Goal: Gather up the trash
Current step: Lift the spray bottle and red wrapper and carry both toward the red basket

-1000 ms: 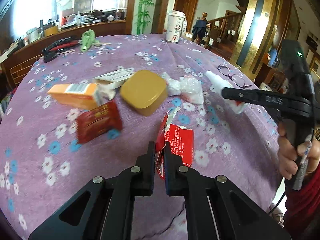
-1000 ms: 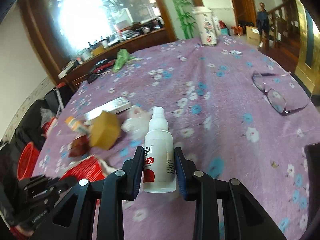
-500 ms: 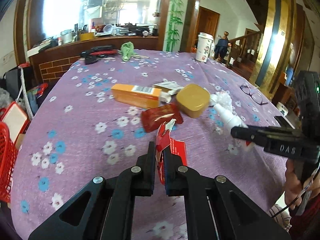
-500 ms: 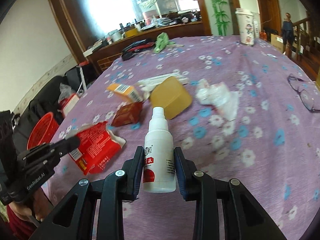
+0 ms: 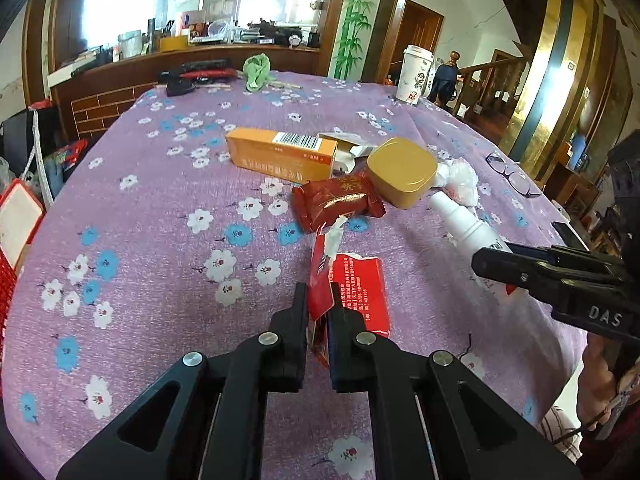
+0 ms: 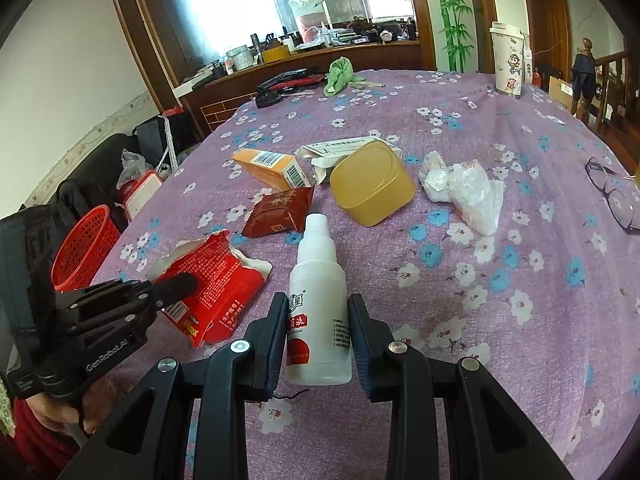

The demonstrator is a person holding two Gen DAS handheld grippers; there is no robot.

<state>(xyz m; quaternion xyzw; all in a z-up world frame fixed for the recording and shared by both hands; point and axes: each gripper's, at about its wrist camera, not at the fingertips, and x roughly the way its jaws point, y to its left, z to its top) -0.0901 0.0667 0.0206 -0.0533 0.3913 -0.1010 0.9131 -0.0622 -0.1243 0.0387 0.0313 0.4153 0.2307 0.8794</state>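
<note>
Both your grippers are swinging toward the red basket (image 6: pixel 84 248), the left gripper (image 5: pixel 318 308) pinching the torn red packet (image 5: pixel 352 292), the right gripper (image 6: pixel 318 332) clamping the white bottle (image 6: pixel 318 312). You are doing well keeping both squeezed until each is hanging over the basket's rim.

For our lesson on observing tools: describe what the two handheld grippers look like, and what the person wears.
Both the left gripper and right gripper are matte black plastic with flat paired fingers and silver bolts. White lettering marks their sides. A thin black cable hangs near the right one. The person wears dark red sleeves.
</note>
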